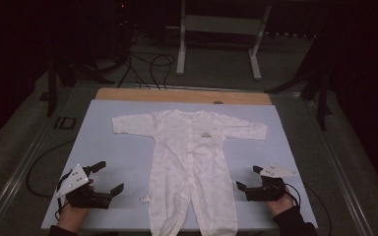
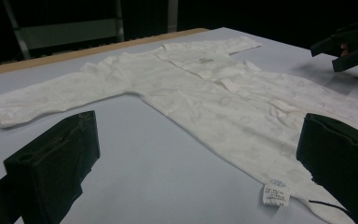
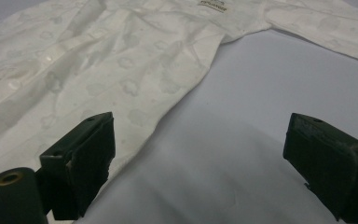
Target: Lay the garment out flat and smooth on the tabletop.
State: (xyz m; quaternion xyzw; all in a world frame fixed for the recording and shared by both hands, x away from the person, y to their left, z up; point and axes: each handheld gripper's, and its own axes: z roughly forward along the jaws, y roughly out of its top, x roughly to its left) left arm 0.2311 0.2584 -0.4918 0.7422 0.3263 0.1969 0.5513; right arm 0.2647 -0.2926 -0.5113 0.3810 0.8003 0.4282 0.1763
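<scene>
1. Romper (image 1: 192,162), white, lies flat and face up on the pale blue mat (image 1: 108,142) that covers the table; I see its long axis running from the far edge to the near edge, neck toward the far edge, legs toward me.
2. Its sleeves spread sideways toward the left and right edges of the mat; the two legs reach the near edge, and their ends run out of the high view.
3. I read a small printed patch on the chest, and a care label (image 2: 276,192) sticking out from the leg seam on my left side; it lies flat on the mat.
4. My left gripper (image 1: 107,177) sits near the near left corner of the mat, jaws spread wide, nothing between them; it is apart from the cloth, pointing toward the left leg.
5. My right gripper (image 1: 248,178) sits near the near right corner, jaws likewise wide and empty; the right gripper view shows the romper's edge just beside one jaw, though I cannot tell whether they touch.
6. A strip of bare wooden table (image 1: 182,95) shows beyond the mat's far edge; a white frame stand (image 1: 219,29) and loose black cables (image 1: 147,64) lie on the floor past it, well apart from the work.
7. Nothing lies on the mat between either gripper and the romper.
</scene>
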